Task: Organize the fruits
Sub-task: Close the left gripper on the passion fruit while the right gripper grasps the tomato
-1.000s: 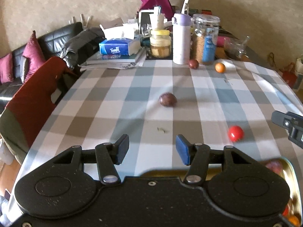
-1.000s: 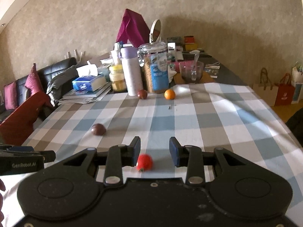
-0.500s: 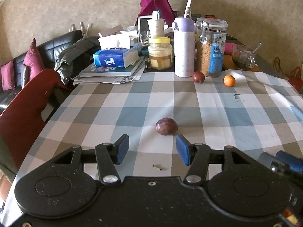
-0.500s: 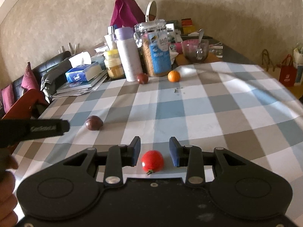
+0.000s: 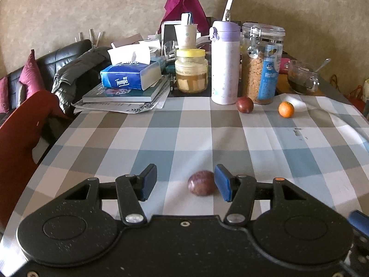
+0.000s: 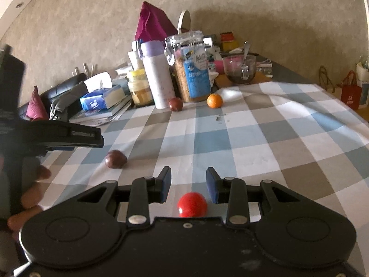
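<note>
- The purple fruit (image 5: pixel 202 185) lies on the checked counter (image 5: pixel 207 136) between the left gripper's (image 5: pixel 185 184) blue pads, close against the right-hand pad and well off the other.
- That gripper's jaws stand wide apart and hold nothing; they look placed around the fruit so that closing would pinch it, though it sits off-centre and may roll a little first.
- The red fruit (image 6: pixel 191 204) lies just inside the right gripper (image 6: pixel 188 184), near the base of its jaws and roughly centred.
- Those jaws are also open and empty, with a clear gap on each side of the fruit.
- Both arms seem lined up for a pickup at once, one fruit each.
- Farther back, a dark red fruit (image 5: pixel 244 104) and a small orange (image 5: pixel 286 109) rest near each other at the foot of a white bottle (image 5: pixel 225 62) and a clear jar (image 5: pixel 261 62), not yet gathered.
- Beyond them are a tissue box (image 5: pixel 130 75) on books and a yellow-lidded jar (image 5: pixel 191 70), crowding the far end.
- No bowl or tray for the fruit shows.
</note>
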Tool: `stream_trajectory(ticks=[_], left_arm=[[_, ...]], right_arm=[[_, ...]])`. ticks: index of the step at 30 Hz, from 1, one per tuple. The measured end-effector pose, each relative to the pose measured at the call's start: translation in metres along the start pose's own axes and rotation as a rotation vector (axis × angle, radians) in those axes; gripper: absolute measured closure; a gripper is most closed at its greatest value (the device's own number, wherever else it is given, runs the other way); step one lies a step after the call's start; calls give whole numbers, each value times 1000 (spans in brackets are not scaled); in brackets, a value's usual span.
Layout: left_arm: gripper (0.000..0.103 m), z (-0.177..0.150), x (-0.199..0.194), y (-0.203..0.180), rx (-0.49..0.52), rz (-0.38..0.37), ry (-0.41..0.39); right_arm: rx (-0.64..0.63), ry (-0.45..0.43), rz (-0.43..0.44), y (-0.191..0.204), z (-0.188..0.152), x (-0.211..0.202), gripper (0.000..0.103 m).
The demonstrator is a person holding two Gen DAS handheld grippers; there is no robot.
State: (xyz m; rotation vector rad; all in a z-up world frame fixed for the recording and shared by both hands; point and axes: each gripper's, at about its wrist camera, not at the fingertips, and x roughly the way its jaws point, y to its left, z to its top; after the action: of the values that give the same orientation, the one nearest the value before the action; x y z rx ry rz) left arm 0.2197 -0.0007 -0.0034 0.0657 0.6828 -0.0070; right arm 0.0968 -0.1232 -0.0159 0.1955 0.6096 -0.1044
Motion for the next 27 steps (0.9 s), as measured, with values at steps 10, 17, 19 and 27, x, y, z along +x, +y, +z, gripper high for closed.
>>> stream_trajectory(ticks=[10, 17, 19, 27], left_arm=[[37, -9, 30, -4, -6, -18, 21], [37, -13, 39, -8, 24, -38, 46], [37, -13, 45, -11, 40, -27, 68], [35, -12, 54, -18, 72, -14, 77]], right_arm=[[-16, 25, -29, 3, -5, 4, 66], [-18, 39, -18, 4, -6, 4, 66], [-9, 48, -8, 4, -6, 5, 66], [-12, 118, -14, 5, -9, 13, 66]])
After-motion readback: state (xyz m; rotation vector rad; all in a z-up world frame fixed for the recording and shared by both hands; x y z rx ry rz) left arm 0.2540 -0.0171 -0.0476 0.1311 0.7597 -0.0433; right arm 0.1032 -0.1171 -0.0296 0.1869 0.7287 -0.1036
